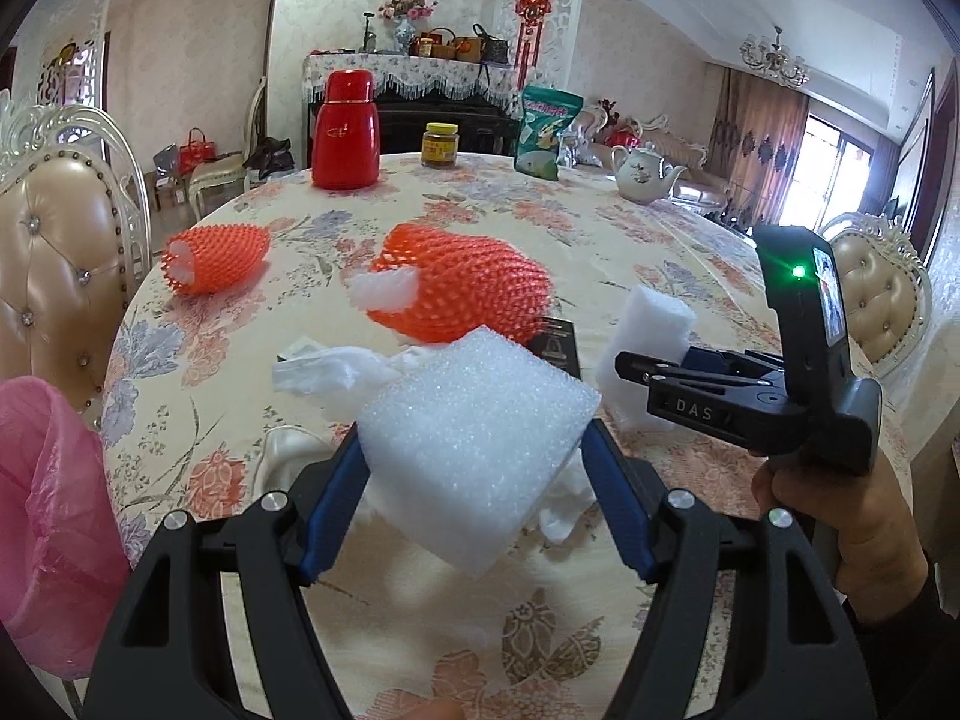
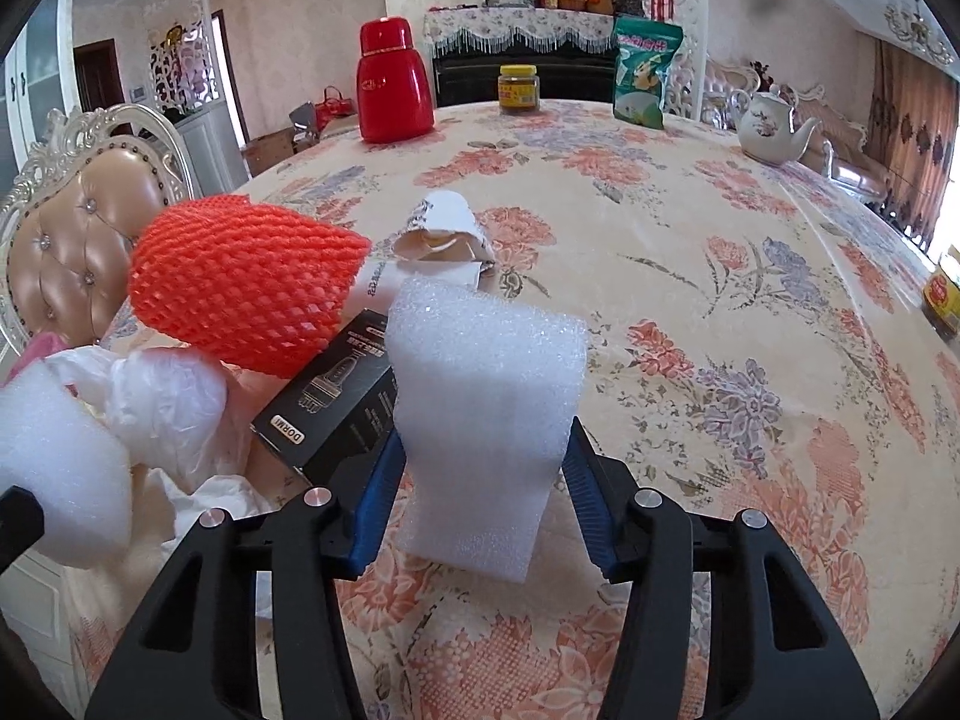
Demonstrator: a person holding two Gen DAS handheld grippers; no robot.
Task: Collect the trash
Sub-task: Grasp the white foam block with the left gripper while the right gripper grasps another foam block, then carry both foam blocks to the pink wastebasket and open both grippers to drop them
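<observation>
Nearest, in the left wrist view: left claw clenched on a white foam block, blue pads pressed on both its sides, block lifted clear of the floral counter. At the near left edge, a pink bin bag. To the right, right claw gripped in a hand, grasping a second white foam piece; blue pads against both its flanks, lower end seemingly resting on the cloth. Just behind the left claw's block, crumpled white plastic wrap lying on the counter. Left of the right claw, a black carton flat on the counter, its far end tucked under an orange foam net. Beyond the carton, a curled paper scrap. Farther left in the left wrist view, a second orange net sleeve, well apart from the first. At the far edge, left to right: red thermos, yellow-lidded jar, green snack bag, white teapot. Cushioned chair at the counter's left side.
</observation>
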